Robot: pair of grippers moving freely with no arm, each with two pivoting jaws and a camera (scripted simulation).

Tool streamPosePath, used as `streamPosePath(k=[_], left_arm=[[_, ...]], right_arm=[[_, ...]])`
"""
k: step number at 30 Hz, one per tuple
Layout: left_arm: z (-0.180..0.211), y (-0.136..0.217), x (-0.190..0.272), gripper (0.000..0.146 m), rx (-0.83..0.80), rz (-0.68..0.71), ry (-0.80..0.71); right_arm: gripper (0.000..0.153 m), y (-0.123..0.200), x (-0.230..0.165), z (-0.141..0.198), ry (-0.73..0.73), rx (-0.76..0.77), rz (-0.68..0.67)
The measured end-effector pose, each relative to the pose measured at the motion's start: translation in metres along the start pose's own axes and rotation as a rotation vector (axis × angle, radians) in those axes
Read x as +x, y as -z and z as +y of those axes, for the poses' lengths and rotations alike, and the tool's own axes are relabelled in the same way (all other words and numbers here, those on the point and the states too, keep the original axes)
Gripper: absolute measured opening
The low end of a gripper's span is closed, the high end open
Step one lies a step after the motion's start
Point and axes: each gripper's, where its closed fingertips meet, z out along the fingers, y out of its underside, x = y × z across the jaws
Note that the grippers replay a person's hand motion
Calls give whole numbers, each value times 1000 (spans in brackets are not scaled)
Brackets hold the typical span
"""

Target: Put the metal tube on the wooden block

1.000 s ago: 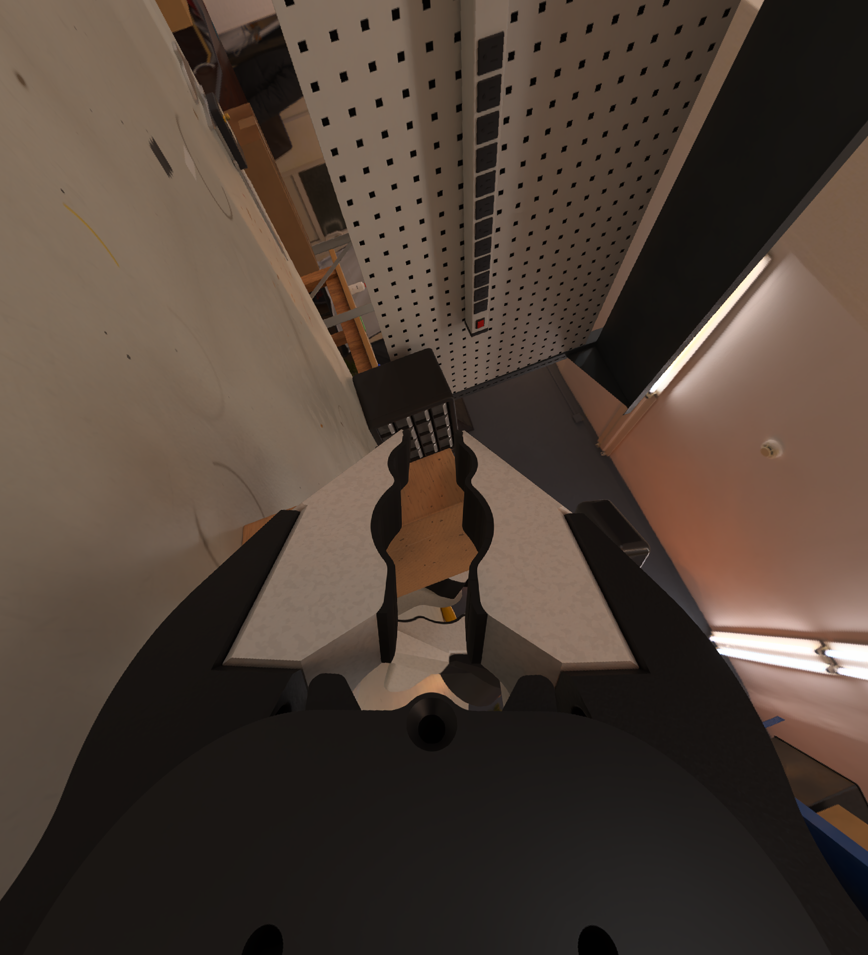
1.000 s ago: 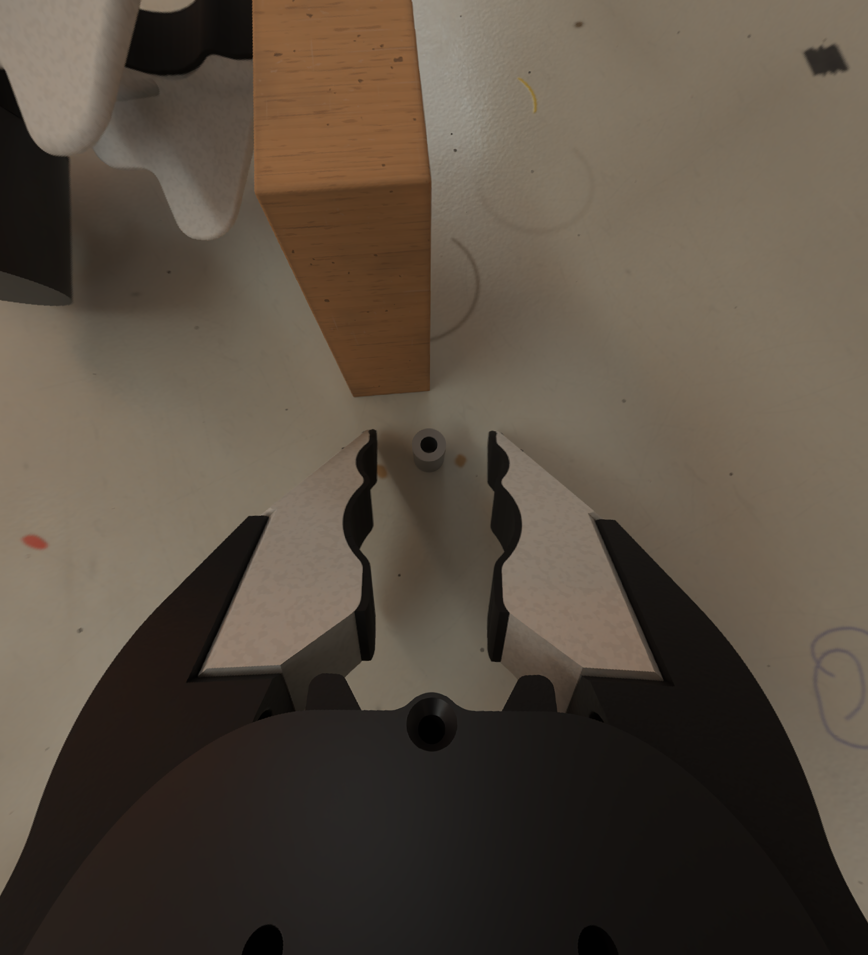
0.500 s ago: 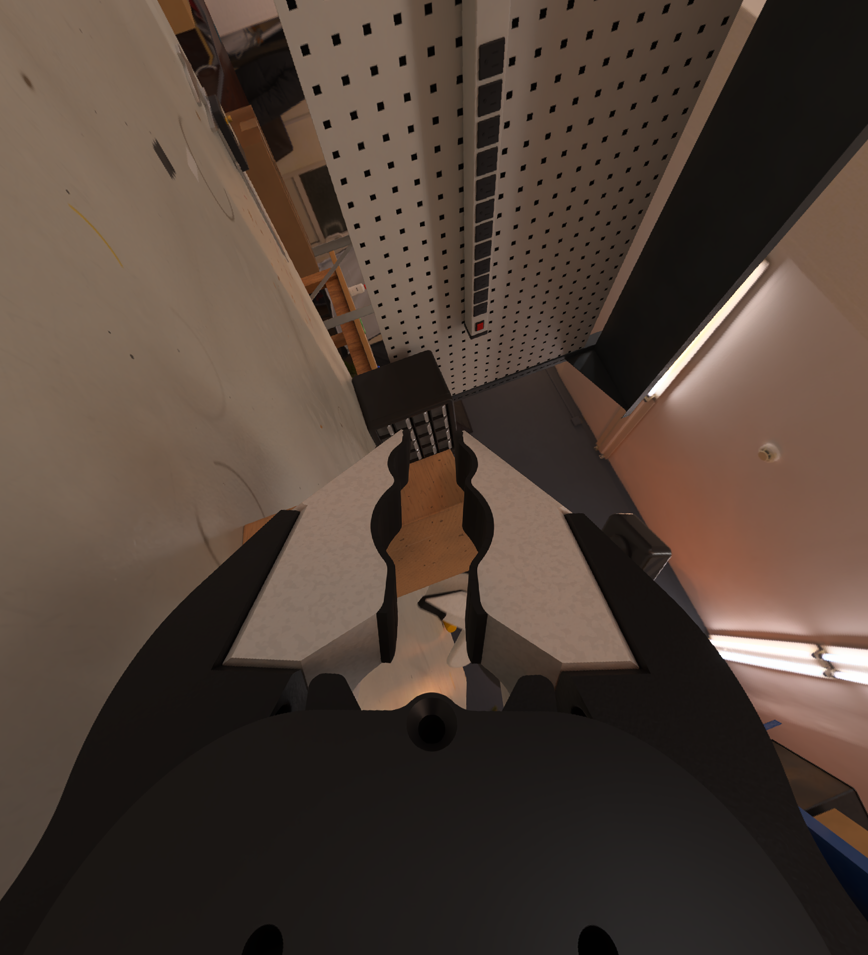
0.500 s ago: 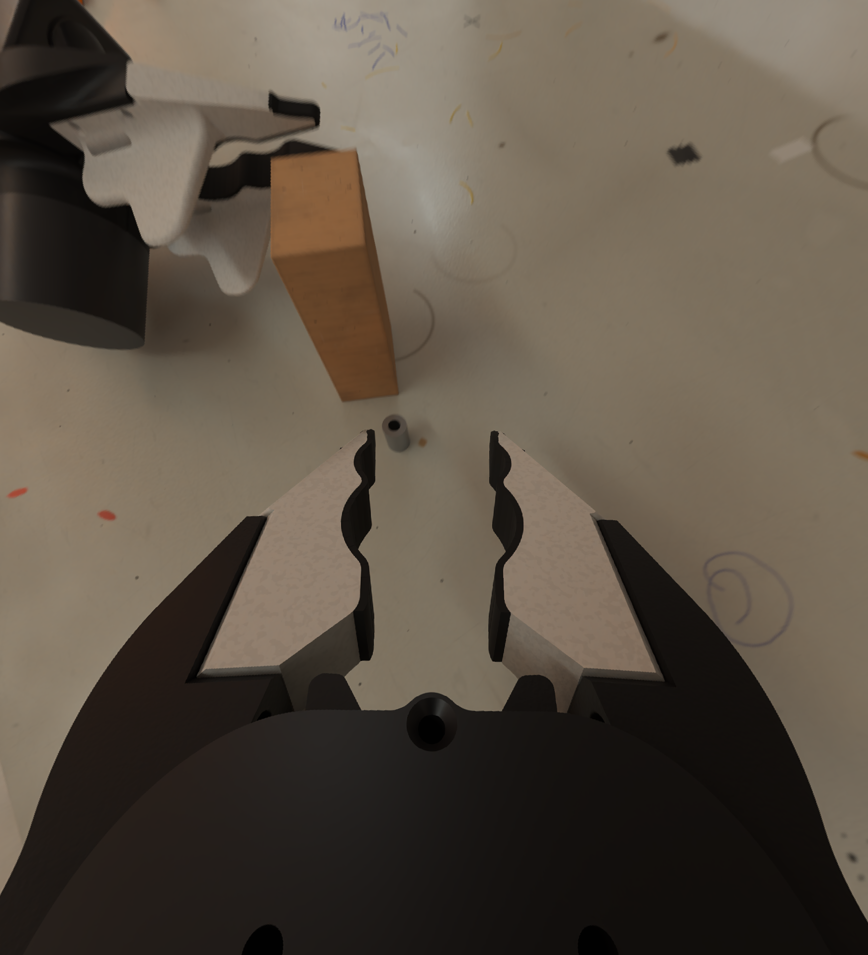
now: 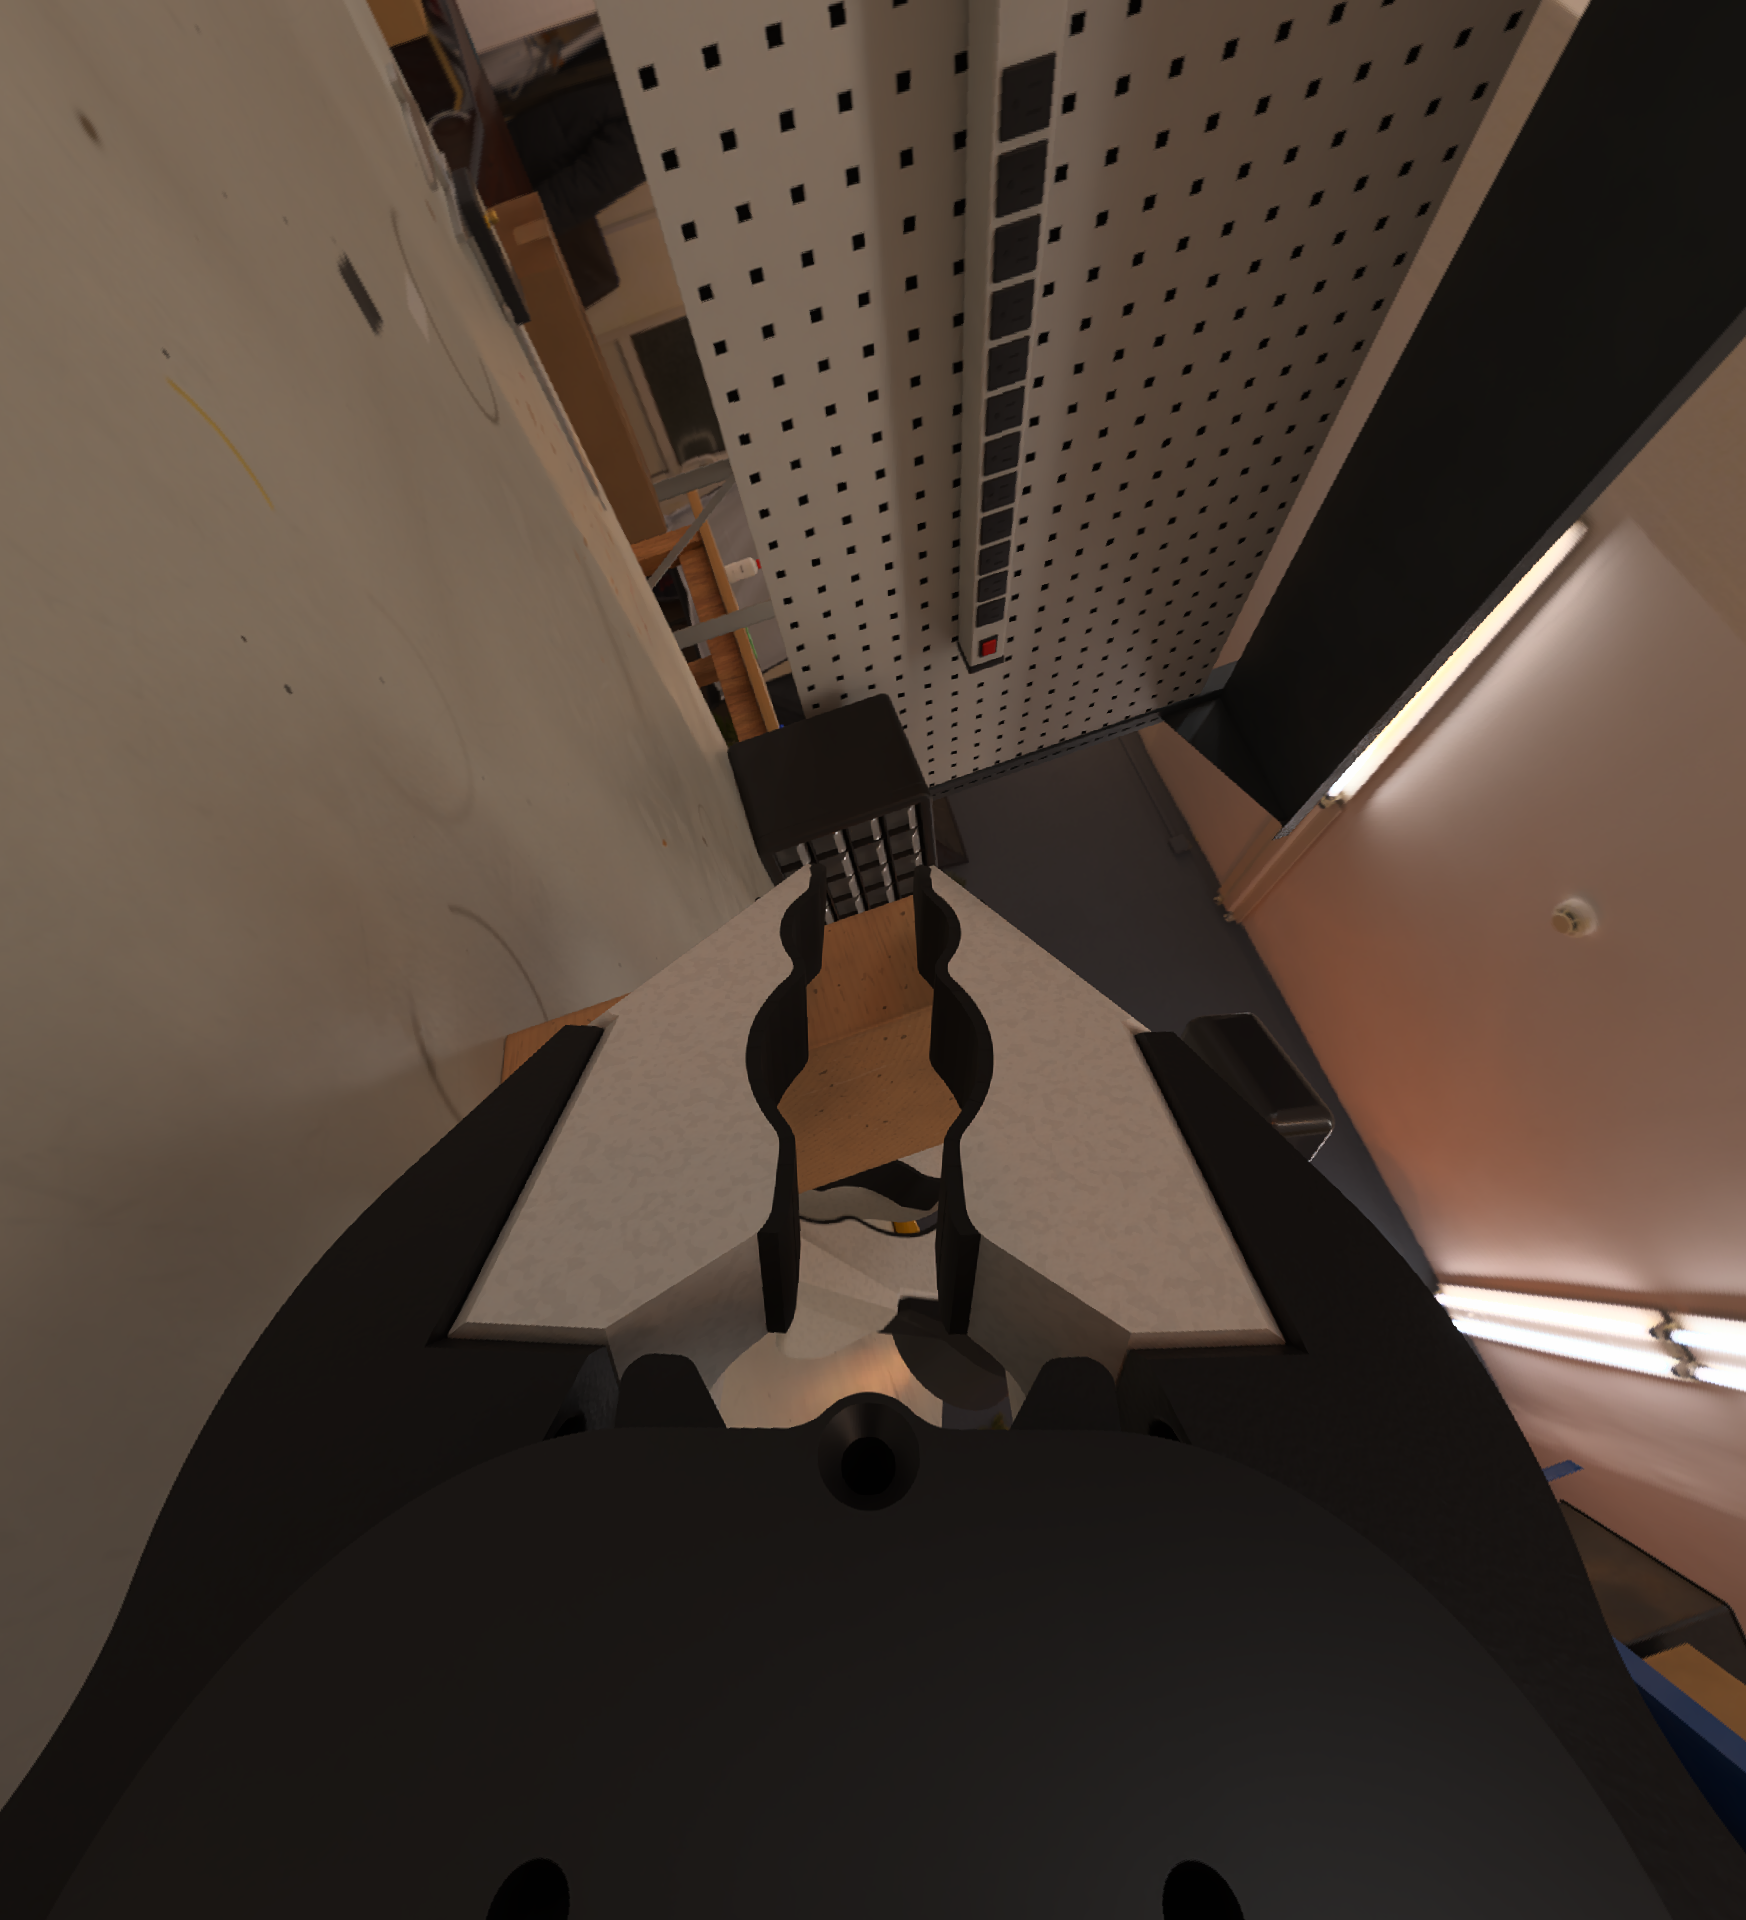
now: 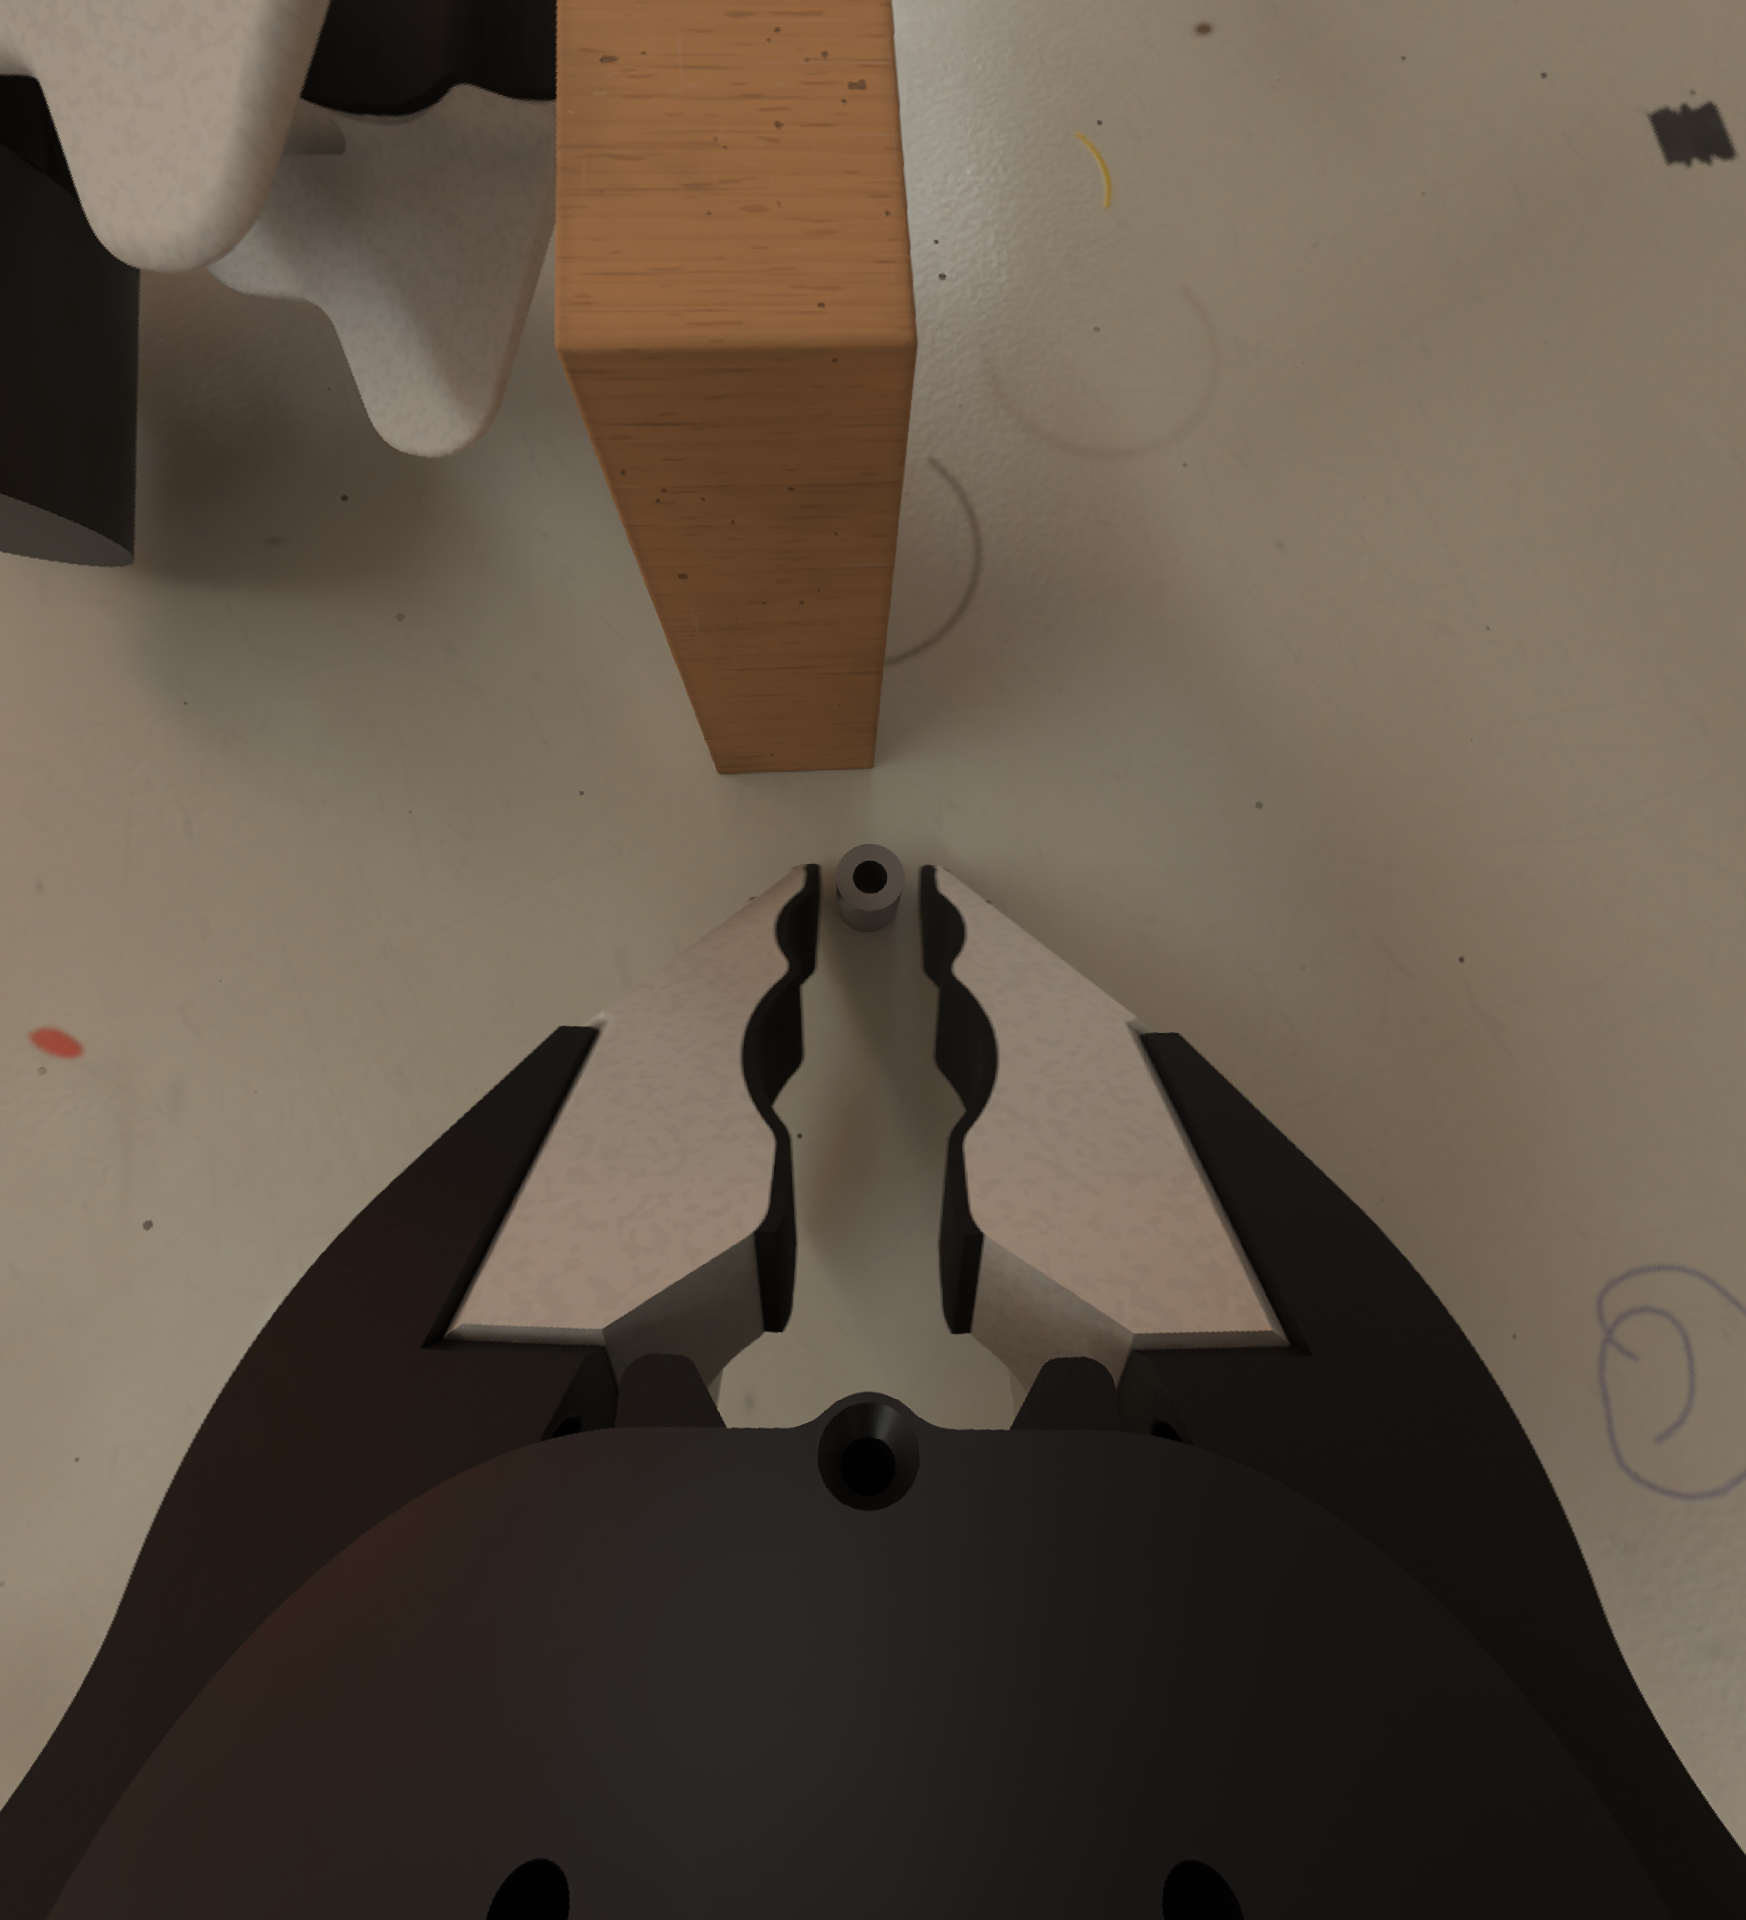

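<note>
The wooden block [image 6: 734,364] stands upright on the pale table [image 6: 1368,831]. The small grey metal tube [image 6: 869,896] stands on end on the table just in front of the block's base, apart from it. My right gripper [image 6: 867,875] points down at the table. Its jaws are narrowly open, with the tube between the fingertips and a thin gap on each side. My left gripper [image 5: 867,906] lies on its side, slightly open and empty, and the block [image 5: 864,1070] shows just past its tips. In the right wrist view its white fingers [image 6: 349,270] end just left of the block.
The table carries pen scribbles [image 6: 1690,1382] and a red spot [image 6: 55,1042]. In the left wrist view a white pegboard wall [image 5: 848,416] with a power strip and a small black drawer cabinet [image 5: 827,790] stand at the table's far end.
My right gripper rose away from the table, then came back down, and its jaws have narrowed around the tube. The left gripper and the block have not moved.
</note>
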Motion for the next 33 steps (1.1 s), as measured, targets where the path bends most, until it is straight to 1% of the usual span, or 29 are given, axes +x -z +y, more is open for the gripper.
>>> streamPosePath(k=[1,4,6,9,12,14,17,20,24,33], left_arm=[[1,0,-1,17,-4,-7,5],[2,0,-4,17,-9,-21,27],[2,1,-5,17,-14,-20,53],[0,2,-7,17,-7,-15,89],[0,2,-9,17,-6,-29,90],[1,2,-10,17,-7,-39,85],[2,2,-11,17,-7,-55,82],[3,2,-13,17,-11,-73,76],[3,2,-15,17,-10,-85,75],[4,2,-16,17,-8,-99,70]], right_arm=[[12,-1,0,0,7,-2,1],[12,1,2,-1,5,-6,-6],[12,9,6,-9,-12,32,-9],[12,33,4,-38,-58,148,-61],[12,54,-3,-71,-20,230,-70],[12,61,-9,-88,28,256,-64],[12,57,-14,-104,59,267,-71],[12,47,-15,-107,78,247,-61],[12,38,-15,-103,86,213,-52],[12,37,-12,-104,84,227,-18]])
